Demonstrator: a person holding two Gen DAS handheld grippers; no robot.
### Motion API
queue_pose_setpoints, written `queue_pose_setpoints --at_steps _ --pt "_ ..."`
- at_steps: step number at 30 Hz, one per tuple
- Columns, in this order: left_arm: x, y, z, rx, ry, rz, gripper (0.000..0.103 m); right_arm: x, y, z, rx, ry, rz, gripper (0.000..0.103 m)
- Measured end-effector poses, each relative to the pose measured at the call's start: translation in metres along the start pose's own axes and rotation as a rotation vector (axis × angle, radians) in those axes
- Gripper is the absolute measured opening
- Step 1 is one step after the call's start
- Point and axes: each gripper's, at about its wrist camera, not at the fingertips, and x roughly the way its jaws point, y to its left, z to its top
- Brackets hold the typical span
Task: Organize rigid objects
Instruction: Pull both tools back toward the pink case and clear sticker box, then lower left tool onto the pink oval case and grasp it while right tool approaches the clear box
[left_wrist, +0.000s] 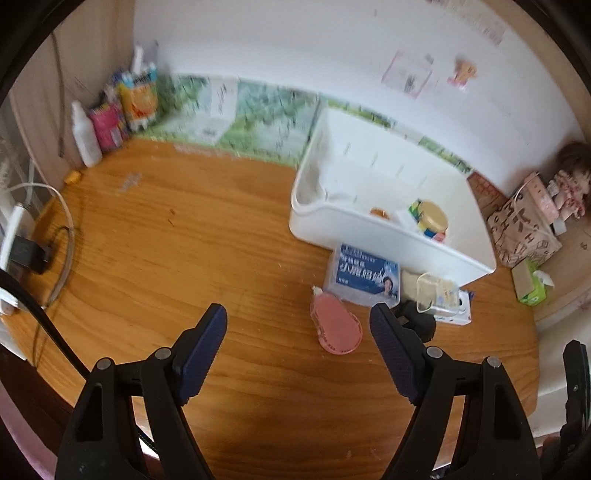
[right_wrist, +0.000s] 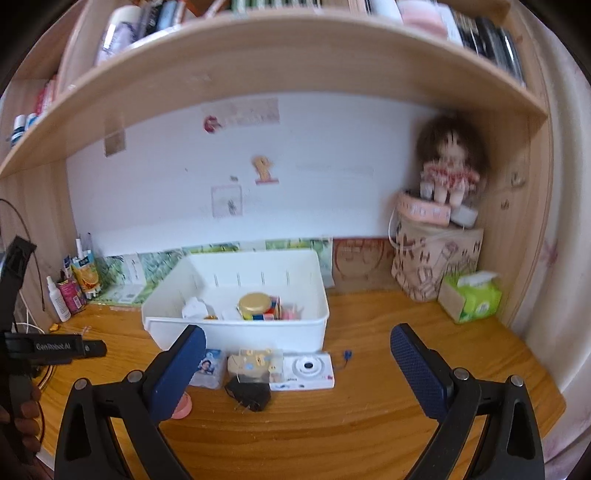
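wooden desk (right_wrist: 369, 424) under a shelf, white wall behind. white bin (right_wrist: 236, 328) sitting toward the back middle, already holding a gold-lidded jar (right_wrist: 254, 303), a colourful cube just beside it, some crumpled white stuff and a small orange bit – hard to say more through the blur.

still out on the desk, lined up right against the bin's front wall: a blue-labelled clear box (left_wrist: 364, 275), a clear case with yellowish contents (right_wrist: 253, 363), and a white toy camera (right_wrist: 308, 371) with a little blue cord end trailing off near it. black plug adapter (right_wrist: 248, 395) lying just in front of the case. pink oval brush-looking thing (left_wrist: 336, 325) flat on the wood, nearest the left side of that group.

left gripper (left_wrist: 297, 321) angled down at the desk, jaws spread wide, nothing between them – pink thing sits in the gap between the fingers in view but clearly beyond them, not touched. right gripper (right_wrist: 297, 345) also wide apart and empty, pointed at the row of items, hovering above the desk.

off to the sides: spray bottle (left_wrist: 86, 134) and snack packets in the left corner, power strip and cables at the left edge, green tissue pack (right_wrist: 471, 297), patterned bag and a doll (right_wrist: 448, 166) on the right.
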Motion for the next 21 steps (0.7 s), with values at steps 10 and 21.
queue_pose_setpoints --at_steps 10,21 --pt "0.062 -0.005 0.025 -0.067 0.211 -0.051 0.082 0.048 0.004 -0.001 0.054 0.163 -0.013 0.101" --pt "0.103 -0.016 0.024 -0.067 0.363 -0.066 0.082 0.077 0.004 -0.013 0.101 0.327 -0.06 0.101"
